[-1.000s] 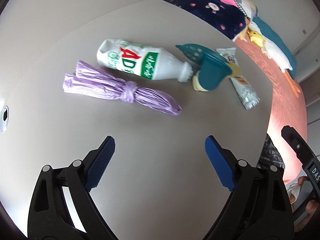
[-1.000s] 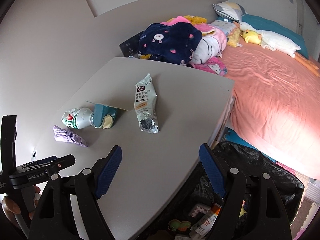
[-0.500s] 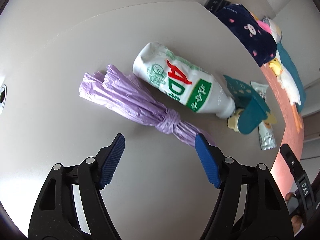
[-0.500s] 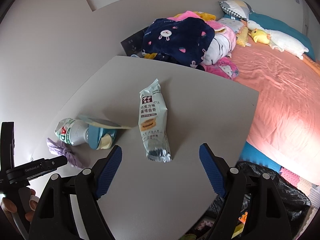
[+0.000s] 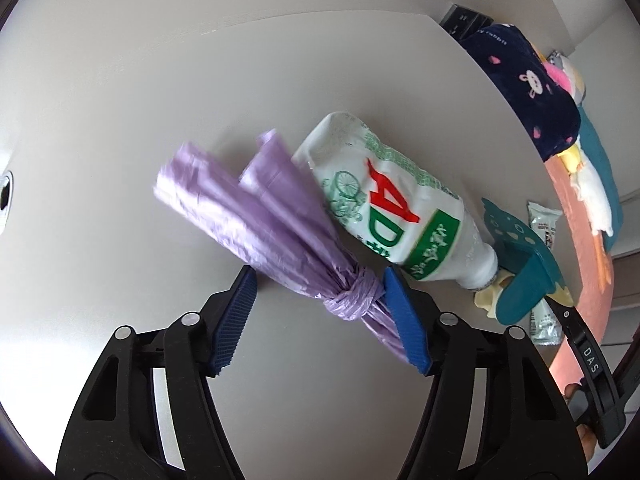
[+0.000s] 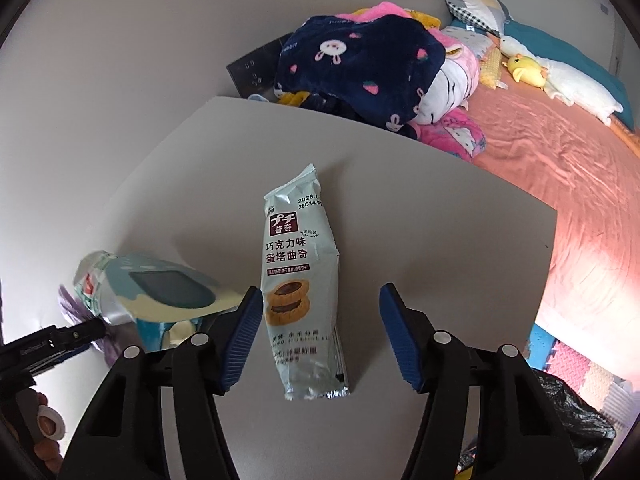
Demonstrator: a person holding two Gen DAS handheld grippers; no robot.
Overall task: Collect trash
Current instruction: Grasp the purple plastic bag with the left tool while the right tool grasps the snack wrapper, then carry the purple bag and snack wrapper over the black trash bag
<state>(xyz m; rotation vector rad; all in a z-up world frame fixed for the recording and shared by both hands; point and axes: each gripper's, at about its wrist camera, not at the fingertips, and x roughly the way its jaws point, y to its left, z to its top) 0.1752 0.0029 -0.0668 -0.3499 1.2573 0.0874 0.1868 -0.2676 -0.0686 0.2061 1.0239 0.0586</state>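
Note:
A knotted purple plastic bag [image 5: 280, 224] lies on the grey table [image 5: 160, 100]. My left gripper [image 5: 318, 280] is open with the bag's knot between its fingertips; its right finger touches the bag. A crushed white bottle [image 5: 392, 204] lies just beyond, touching the bag. A teal cup with its lid [image 5: 520, 276] lies at the bottle's neck. A silver cookie wrapper [image 6: 302, 280] lies flat on the table; my right gripper [image 6: 322, 300] is open around its lower half.
A black trash bag [image 6: 576, 420] hangs by the table's near right edge. A pile of blankets and plush toys [image 6: 360, 64] sits beyond the table's far edge, beside a pink bed [image 6: 560, 168]. A black panel [image 6: 252, 68] is on the wall.
Both grippers moved forward and down. The left now straddles the purple bag's knot; the right now straddles the cookie wrapper. Both stay open.

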